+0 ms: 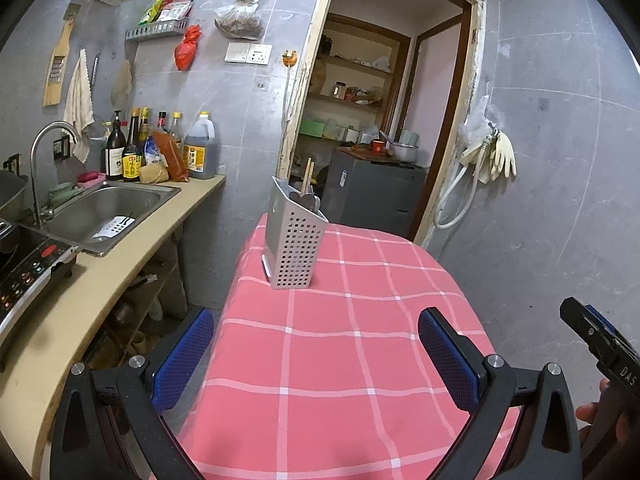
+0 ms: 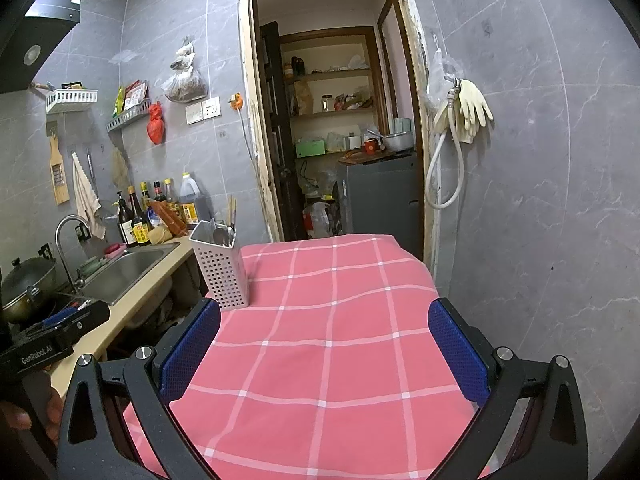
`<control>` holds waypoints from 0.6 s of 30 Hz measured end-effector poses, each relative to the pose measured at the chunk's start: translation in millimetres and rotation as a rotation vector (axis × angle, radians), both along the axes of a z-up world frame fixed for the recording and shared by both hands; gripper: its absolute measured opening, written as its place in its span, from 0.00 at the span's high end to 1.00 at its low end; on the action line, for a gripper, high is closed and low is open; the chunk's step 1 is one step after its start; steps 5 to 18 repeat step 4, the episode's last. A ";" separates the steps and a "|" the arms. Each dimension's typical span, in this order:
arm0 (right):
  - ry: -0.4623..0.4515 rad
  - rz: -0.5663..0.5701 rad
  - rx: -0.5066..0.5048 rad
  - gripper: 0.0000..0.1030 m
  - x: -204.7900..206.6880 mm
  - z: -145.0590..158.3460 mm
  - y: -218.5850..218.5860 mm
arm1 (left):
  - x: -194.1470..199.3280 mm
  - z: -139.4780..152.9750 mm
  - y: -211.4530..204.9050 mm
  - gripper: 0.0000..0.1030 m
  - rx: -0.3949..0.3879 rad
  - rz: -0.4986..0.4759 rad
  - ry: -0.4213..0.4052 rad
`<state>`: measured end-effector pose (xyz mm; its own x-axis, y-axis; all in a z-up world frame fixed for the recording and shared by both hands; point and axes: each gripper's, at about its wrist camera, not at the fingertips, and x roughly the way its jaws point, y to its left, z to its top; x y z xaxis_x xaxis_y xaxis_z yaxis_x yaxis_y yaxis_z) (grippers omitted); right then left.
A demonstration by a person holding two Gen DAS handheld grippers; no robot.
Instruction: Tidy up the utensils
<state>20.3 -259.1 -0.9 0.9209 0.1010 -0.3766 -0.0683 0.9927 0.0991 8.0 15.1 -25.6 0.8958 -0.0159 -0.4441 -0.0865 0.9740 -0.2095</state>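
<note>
- Utensils (image 1: 310, 190) — chopsticks and spoons — stand in a perforated holder (image 1: 294, 250) at the far left corner of the desk (image 1: 360, 360)
- No loose cutlery shows on the pink checked cloth, so the sorting looks finished or close to it
- Left hand-held gripper (image 1: 316, 360) and right hand-held gripper (image 2: 324, 350) hover over the cloth, fingers spread wide, holding nothing
- Beside the desk a sink (image 1: 112, 208) and sauce bottles (image 1: 132, 152) line the kitchen wall; a doorway (image 2: 332, 120) opens onto a pantry
</note>
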 end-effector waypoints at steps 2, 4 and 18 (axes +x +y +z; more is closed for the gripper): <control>0.001 0.000 0.000 0.01 -0.7 -1.2 0.6 | 0.5 -0.1 -1.0 0.00 0.003 -0.003 0.000; 0.003 -0.002 0.000 0.01 -0.5 -2.3 2.3 | 1.6 -0.3 -1.2 0.00 0.005 -0.003 0.003; 0.003 -0.002 0.000 0.01 -0.5 -2.3 2.3 | 1.6 -0.3 -1.2 0.00 0.005 -0.003 0.003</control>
